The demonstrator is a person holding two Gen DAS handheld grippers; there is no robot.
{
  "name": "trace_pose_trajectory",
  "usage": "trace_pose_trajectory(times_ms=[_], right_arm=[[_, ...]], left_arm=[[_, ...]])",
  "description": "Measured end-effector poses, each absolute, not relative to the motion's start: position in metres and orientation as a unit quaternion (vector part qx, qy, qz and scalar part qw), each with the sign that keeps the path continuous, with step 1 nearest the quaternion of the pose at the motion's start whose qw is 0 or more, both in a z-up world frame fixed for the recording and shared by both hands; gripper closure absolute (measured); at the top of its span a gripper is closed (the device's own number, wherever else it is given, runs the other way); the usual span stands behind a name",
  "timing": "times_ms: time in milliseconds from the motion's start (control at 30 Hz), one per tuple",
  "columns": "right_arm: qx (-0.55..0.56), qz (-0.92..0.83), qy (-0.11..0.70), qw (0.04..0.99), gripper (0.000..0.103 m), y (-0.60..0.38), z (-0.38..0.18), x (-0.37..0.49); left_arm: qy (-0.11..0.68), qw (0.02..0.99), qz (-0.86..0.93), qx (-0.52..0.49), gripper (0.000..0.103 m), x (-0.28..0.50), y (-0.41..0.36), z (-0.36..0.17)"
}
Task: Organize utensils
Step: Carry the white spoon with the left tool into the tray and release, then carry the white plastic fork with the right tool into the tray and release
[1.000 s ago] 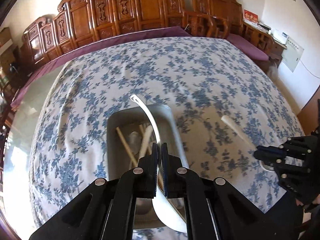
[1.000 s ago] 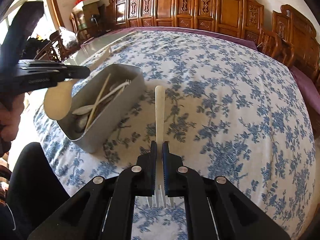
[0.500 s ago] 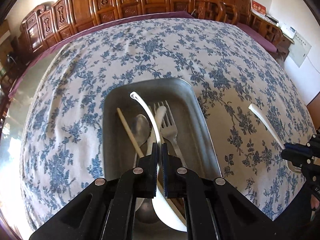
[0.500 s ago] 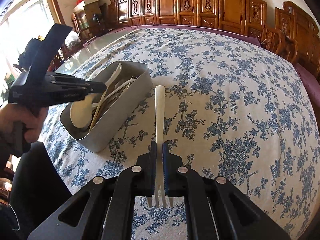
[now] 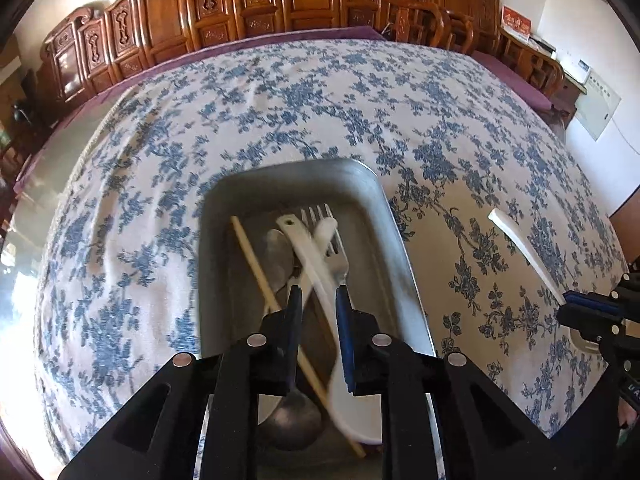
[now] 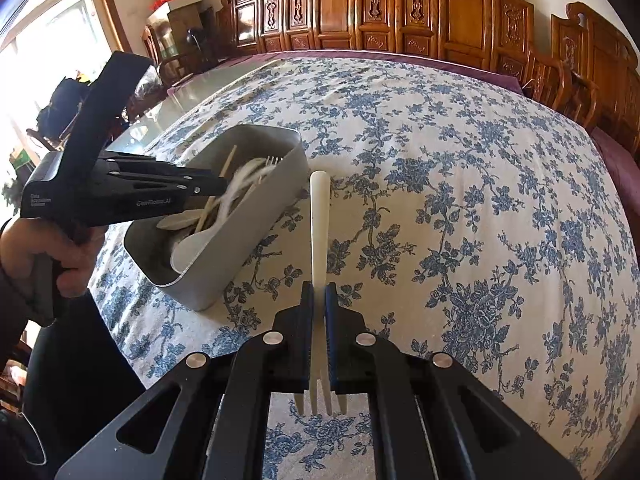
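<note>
Hovering at lower centre over the metal tray (image 5: 404, 248), the left gripper (image 5: 316, 300) has fingers spread, the blurred white spoon (image 5: 320, 276) loose between them, while the right gripper (image 6: 319, 300) pinches a white fork (image 6: 319, 216) mid-frame

Bare floral tablecloth (image 6: 460, 200) fills the frame's right and centre, open for passage. At left, the metal tray (image 6: 256, 240), crowded with utensils, and the left gripper (image 6: 224, 188) above it block the way.
</note>
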State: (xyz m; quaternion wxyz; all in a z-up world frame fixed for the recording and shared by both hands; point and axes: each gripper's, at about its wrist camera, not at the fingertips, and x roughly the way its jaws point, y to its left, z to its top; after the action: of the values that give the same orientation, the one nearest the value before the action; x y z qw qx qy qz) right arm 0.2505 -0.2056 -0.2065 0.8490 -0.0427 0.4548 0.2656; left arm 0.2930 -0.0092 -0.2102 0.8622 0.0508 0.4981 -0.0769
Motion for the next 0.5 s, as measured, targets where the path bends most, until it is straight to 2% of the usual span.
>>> trace_pose_trajectory(times_ms=[500], right_arm=[[-0.057, 0.293, 0.438, 0.848, 0.096, -0.146, -0.181, 0.245]], left_arm=[[0.472, 0.88, -0.056, 0.02, 0.085, 0.26, 0.051, -0.175]])
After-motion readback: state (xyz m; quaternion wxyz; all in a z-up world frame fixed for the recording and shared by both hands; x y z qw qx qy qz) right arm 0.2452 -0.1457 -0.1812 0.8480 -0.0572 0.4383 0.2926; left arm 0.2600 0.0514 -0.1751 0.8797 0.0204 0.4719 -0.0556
